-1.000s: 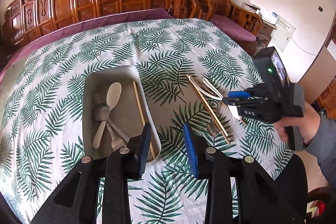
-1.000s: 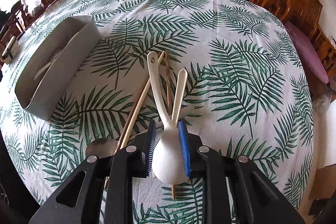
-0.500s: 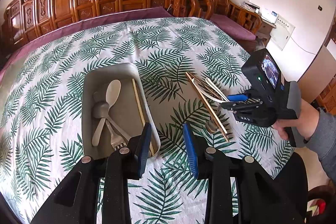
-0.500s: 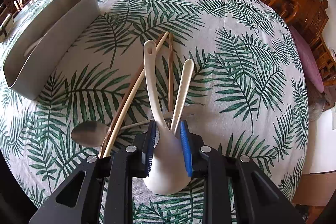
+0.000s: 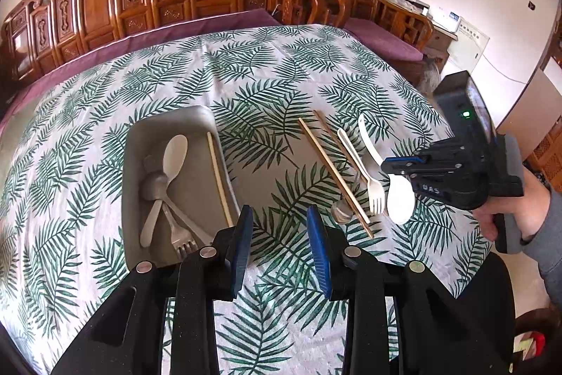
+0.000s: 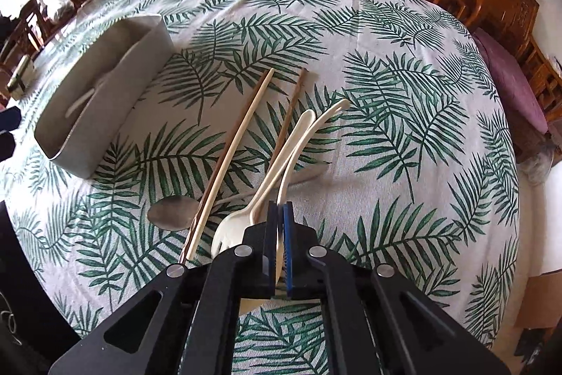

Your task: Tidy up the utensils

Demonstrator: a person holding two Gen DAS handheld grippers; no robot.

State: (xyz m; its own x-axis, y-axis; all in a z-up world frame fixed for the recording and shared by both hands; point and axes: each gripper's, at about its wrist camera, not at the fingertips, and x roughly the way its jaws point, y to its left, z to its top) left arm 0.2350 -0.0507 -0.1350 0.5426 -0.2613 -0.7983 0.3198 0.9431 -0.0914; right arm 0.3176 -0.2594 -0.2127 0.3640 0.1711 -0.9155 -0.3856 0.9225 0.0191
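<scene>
Right tongs [image 6: 280, 252] clamp white spoon [image 5: 399, 195]; left tongs [image 5: 280, 246] gape.

Open tablecloth [image 5: 270, 185] is seen between the grey bin [image 5: 165, 129] and the clustered chopsticks [image 5: 333, 171].

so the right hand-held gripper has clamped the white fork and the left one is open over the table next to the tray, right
Not quite: the right hand-held gripper is shut on the white spoon, not the white fork, which lies on the tablecloth beside it. The left wrist view shows this clearly. The rest holds: the left hand-held gripper is open over the table next to the grey tray.
</scene>
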